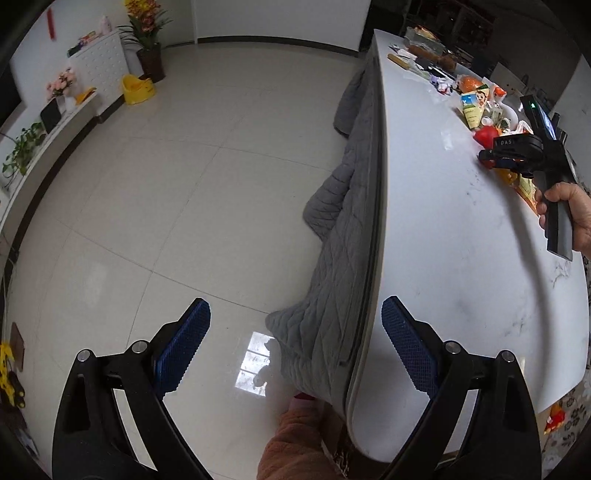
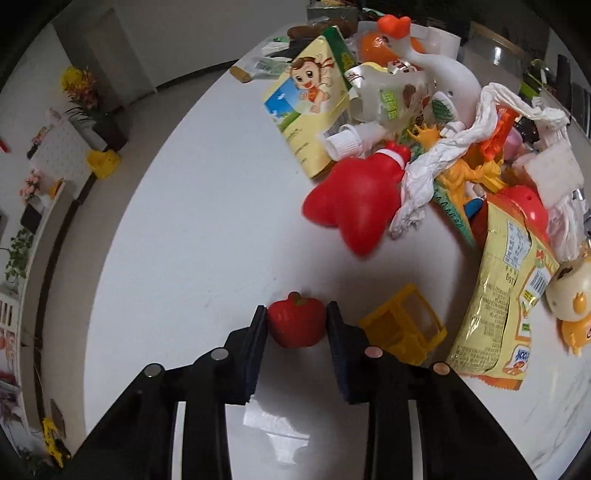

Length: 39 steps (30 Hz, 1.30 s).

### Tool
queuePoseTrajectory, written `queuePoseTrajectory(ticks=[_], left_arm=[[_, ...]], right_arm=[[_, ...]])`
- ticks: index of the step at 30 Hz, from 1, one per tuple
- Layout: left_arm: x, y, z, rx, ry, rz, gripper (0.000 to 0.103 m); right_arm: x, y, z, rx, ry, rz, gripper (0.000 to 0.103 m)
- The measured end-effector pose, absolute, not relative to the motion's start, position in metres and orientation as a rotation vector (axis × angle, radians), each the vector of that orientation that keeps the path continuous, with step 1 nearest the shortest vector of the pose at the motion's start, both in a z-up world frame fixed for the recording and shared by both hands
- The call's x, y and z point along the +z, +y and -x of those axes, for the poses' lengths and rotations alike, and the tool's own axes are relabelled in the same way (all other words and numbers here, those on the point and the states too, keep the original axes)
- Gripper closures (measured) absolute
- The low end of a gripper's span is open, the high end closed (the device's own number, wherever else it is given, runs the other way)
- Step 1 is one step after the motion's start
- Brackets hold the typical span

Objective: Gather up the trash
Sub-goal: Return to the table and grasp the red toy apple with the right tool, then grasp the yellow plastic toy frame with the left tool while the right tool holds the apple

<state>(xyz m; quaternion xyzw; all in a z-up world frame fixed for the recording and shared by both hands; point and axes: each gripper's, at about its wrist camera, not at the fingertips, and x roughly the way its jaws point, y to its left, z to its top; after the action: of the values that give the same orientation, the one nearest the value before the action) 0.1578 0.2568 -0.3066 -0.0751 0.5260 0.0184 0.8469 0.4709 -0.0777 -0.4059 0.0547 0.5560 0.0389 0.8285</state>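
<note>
Fingers of the right gripper (image 2: 296, 319) clamp a small red toy apple (image 2: 296, 324), low centre of frame; left gripper (image 1: 295, 347) hangs spread, empty, off the counter (image 1: 443, 221) edge.

We see a glossy pale tiled floor (image 1: 166, 192), white walls (image 1: 280, 18), a white cabinet (image 1: 101, 62), a potted flower plant (image 1: 146, 33) and the white marble tabletop (image 1: 443, 229).

We are seeing black gripper (image 1: 295, 328) arms with silver screws, blue textured pads (image 1: 183, 345), a bare-skinned hand (image 1: 570, 212).
</note>
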Motion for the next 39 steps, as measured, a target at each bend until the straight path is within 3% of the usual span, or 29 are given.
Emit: queuePoseTrajectory(ticks=[8, 16, 24, 26, 30, 35, 39], left_arm=[[-0.305, 0.214, -0.201, -0.124, 1.107, 0.09, 0.011], [-0.313, 0.066, -0.305, -0.546, 1.017, -0.098, 0.011], [-0.34, -0.043, -0.414, -0.75, 1.035, -0.213, 0.013], [-0.343, -0.054, -0.42, -0.726, 1.001, -0.287, 0.023], [-0.34, -0.058, -0.42, -0.698, 0.965, -0.361, 0.063], [-0.327, -0.023, -0.412, -0.719, 1.007, -0.263, 0.064], [-0.304, 0.018, -0.363, -0.729, 0.988, -0.218, 0.064]], right_arm=[[-0.365, -0.104, -0.363, 0.188, 1.132, -0.26, 0.071], [-0.344, -0.179, -0.196, 0.042, 1.08, -0.546, 0.071], [-0.34, -0.212, -0.111, -0.142, 0.972, -0.747, 0.071], [-0.339, -0.217, -0.099, -0.168, 0.959, -0.765, 0.071], [-0.339, -0.224, -0.082, -0.194, 0.952, -0.786, 0.071], [-0.339, -0.224, -0.078, -0.173, 0.95, -0.789, 0.071], [-0.334, -0.215, -0.089, -0.087, 0.981, -0.733, 0.071]])
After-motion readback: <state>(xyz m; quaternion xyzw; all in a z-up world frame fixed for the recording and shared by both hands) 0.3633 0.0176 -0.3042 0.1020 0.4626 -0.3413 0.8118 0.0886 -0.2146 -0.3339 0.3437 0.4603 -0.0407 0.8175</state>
